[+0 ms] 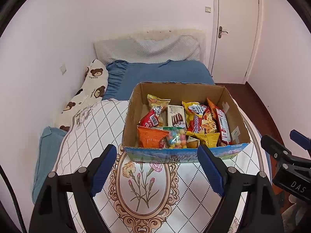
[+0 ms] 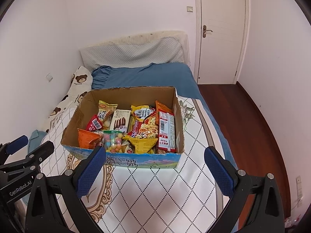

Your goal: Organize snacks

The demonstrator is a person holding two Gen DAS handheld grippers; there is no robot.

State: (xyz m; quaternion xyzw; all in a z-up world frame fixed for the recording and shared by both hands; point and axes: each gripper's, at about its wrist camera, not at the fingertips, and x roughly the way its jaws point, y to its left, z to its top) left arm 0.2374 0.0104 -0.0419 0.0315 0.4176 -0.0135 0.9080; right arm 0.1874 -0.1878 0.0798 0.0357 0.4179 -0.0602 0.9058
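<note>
Cardboard box (image 1: 180, 153) on bed (image 1: 155, 71), packed with snack packets (image 1: 194, 120); left gripper (image 1: 157, 167), right gripper (image 2: 155, 167) fingers wide, empty.

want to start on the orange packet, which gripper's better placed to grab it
Left, probably. The orange crinkled snack packet sits in the cardboard box's near-left corner, just beyond the open left gripper. The open right gripper faces the box's middle-right.

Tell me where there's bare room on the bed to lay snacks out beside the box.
Free: the quilt between both open grippers and the cardboard box; also the strip between the box and the teddy-bear pillow, and the blue sheet behind. Crowded: inside the box, packed with snack packets.
</note>
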